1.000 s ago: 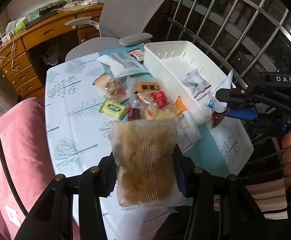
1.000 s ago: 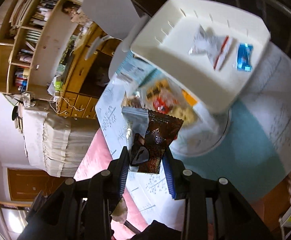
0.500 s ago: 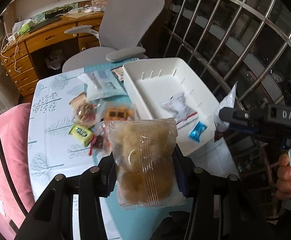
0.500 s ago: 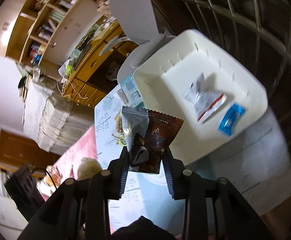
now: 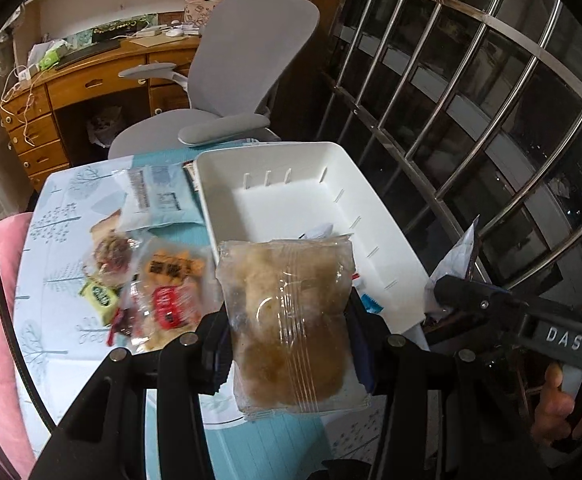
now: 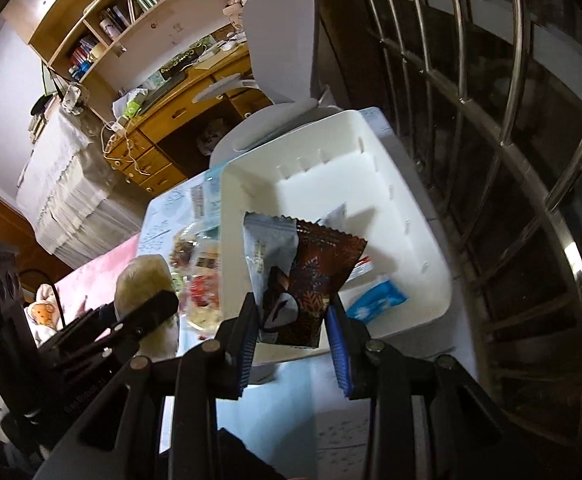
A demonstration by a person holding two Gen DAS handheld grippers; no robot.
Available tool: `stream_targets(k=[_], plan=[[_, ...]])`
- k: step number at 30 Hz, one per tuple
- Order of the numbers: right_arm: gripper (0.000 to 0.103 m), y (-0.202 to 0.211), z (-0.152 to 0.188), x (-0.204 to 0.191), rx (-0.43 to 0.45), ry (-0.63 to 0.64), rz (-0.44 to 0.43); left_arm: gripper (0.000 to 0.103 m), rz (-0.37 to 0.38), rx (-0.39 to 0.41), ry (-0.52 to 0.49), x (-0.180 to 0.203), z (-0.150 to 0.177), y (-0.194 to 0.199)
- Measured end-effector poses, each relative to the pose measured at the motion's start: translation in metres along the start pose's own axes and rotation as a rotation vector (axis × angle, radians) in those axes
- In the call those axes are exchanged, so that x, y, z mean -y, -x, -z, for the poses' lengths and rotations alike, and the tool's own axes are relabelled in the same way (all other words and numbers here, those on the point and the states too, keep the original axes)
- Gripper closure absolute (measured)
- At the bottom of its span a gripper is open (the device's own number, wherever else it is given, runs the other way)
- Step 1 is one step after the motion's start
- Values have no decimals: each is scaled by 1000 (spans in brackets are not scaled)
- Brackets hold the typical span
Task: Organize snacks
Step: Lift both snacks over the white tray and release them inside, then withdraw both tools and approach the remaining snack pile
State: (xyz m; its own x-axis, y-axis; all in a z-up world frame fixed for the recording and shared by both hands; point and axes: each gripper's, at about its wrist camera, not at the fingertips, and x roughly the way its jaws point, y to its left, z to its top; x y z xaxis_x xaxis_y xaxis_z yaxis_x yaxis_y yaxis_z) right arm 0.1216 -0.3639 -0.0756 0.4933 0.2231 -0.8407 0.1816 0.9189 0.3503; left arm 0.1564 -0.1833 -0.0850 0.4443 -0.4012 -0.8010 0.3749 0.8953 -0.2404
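Above the near end of the white plastic bin, the left gripper has its jaws clamped on one clear, crinkled packet of brown pastry, held upright. The right gripper has its jaws clamped on one glossy brown foil packet with zigzag edges, raised over the bin's near rim. Inside the bin lies one blue wrapper. On the tree-patterned surface, left of the bin, several loose packets lie clustered together.
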Motion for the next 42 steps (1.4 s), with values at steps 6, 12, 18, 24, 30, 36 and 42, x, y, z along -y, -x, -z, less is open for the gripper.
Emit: stream_targets(k=[6,12,18,24,30,36,42], plan=[[69,-4,-5,14,4,0,32,24,-20,-11,39,6,-4,-13],[55,-17,-5,23,-59,-29,1,24,-46,-28,90,-3,-2,-14],[43,-17,-4,18,-61,-24,-9,24,-37,-59,131,-16,2,-14],[40,-21,4,8,-84,-19,-5,24,-38,-89,149,-27,17,-12],[39,-33,19,-7,-137,-15,-13,24,-65,-131,171,-44,43,-7],[39,-50,39,-38,-166,-21,-25,24,-102,-157,222,-79,71,8],[40,-68,57,-72,-199,-15,-36,24,-127,-177,269,-122,92,26]])
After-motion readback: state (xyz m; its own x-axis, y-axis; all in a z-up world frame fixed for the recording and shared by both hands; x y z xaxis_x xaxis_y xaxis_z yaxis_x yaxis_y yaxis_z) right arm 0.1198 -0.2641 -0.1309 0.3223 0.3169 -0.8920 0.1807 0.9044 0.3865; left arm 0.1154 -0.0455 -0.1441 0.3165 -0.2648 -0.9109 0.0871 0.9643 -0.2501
